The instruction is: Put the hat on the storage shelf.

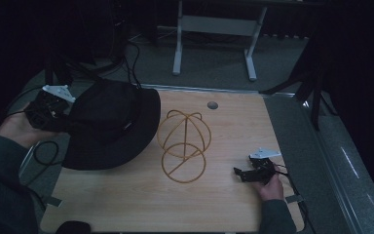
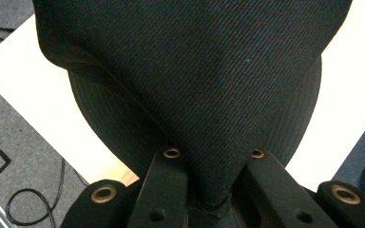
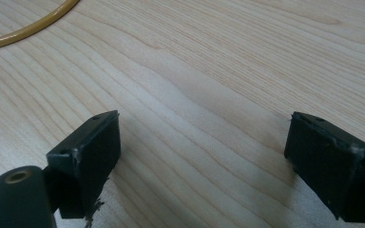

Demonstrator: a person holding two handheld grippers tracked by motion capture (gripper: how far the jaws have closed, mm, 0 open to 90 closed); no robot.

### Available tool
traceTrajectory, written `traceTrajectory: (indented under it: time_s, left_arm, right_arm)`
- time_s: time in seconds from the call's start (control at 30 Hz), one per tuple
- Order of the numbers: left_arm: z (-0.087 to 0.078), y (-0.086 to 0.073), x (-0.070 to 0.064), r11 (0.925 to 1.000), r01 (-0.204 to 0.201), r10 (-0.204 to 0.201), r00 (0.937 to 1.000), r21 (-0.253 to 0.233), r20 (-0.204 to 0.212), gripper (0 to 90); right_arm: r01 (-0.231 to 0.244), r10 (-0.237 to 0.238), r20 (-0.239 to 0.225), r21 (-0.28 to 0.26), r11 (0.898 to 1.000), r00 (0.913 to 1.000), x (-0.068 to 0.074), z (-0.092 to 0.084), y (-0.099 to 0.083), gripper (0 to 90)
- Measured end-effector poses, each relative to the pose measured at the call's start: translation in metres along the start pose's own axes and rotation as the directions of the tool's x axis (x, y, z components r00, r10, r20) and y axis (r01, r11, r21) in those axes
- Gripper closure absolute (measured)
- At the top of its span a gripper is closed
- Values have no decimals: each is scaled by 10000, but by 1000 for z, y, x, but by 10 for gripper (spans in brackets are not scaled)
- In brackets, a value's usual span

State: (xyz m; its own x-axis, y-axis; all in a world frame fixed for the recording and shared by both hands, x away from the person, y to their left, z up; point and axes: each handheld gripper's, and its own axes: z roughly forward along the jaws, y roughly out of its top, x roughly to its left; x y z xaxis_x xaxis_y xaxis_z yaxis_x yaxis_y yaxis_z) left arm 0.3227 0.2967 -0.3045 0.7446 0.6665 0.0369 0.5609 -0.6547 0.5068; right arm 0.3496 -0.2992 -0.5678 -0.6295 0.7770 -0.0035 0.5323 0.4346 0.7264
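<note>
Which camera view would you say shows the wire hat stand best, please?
The high view: the whole wire hat stand stands there on the table, dome and ring base, beside the black hat. The right gripper view catches an arc of its base ring.

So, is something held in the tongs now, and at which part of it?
The left tongs are shut on the black fabric wide-brimmed hat, pinching its brim edge. The right tongs are open over the light wooden table, holding nothing.
</note>
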Motion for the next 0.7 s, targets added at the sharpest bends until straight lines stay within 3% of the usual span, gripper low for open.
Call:
traceTrajectory:
  time_s: [0.7]
  left_arm:
    - [-15,6,-1,9991,-412,409,9989,-129,-248,869]
  right_arm:
    - [2,-2,-1,3,10000,10000,0,0,0,116]
